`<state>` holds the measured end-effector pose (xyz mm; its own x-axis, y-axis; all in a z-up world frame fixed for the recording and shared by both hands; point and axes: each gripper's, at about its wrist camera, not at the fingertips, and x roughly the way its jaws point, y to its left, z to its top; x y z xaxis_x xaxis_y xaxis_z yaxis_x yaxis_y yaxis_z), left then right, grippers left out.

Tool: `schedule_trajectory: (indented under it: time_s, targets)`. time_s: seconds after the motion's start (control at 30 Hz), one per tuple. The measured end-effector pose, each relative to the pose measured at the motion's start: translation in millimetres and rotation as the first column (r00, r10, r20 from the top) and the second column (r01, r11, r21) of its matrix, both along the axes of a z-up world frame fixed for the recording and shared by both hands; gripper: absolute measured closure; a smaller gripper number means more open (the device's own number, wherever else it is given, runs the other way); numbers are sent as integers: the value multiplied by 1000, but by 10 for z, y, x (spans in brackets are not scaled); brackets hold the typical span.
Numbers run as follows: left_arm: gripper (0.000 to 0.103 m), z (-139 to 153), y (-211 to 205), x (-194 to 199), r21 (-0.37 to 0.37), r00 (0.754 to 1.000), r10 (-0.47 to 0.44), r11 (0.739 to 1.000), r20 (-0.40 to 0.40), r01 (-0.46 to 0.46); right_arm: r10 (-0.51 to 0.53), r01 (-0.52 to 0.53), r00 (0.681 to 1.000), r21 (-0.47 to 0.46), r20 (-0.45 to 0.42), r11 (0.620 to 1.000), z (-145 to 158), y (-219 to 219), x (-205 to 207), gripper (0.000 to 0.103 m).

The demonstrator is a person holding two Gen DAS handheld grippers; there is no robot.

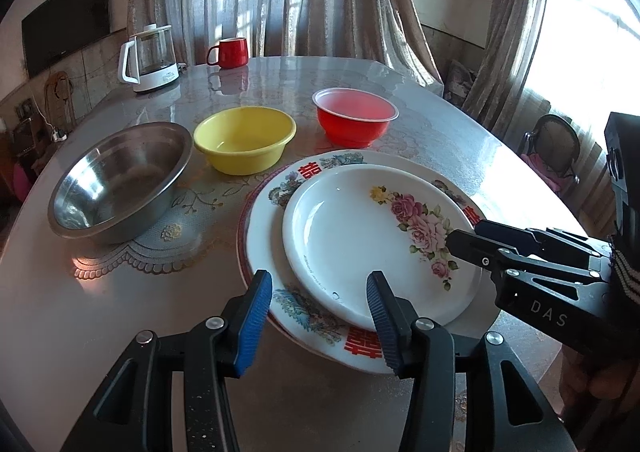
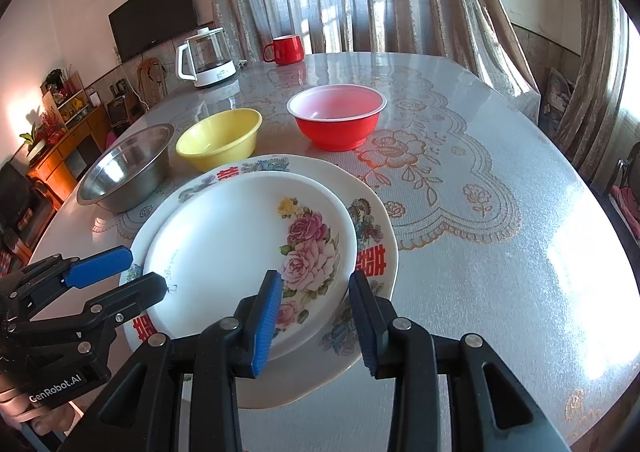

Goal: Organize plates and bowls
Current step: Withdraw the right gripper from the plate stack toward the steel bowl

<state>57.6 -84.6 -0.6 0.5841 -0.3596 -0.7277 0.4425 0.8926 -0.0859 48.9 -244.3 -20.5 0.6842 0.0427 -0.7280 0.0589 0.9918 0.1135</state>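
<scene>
Plates: rose plate (image 1: 360, 236) stacked on larger red-lettered plate (image 1: 260, 244), seemingly off-centre.
Bowls: steel bowl (image 1: 120, 180), yellow bowl (image 1: 244, 140), red bowl (image 1: 354, 116), upright, in a row behind.

The far left bowl (image 1: 120, 182) is shiny metal, and the yellow bowl (image 1: 245, 140) and red bowl (image 1: 354, 120) look like smooth plastic. Both plates (image 1: 360, 236) are glossy glazed ware on a table (image 2: 500, 252) with a finely textured, shiny cover.
</scene>
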Motion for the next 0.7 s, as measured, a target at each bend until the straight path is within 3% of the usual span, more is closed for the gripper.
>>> schedule_trajectory:
  time_s: [0.4, 0.7]
  targets:
    - [51, 113, 365, -35, 18, 991, 126, 992, 36, -126, 12, -12, 999, 11, 34, 1000, 98, 69, -9, 67]
    - [50, 286, 636, -93, 13, 975, 203, 979, 95, -205, 86, -89, 994, 40, 63, 995, 178, 287, 57, 67]
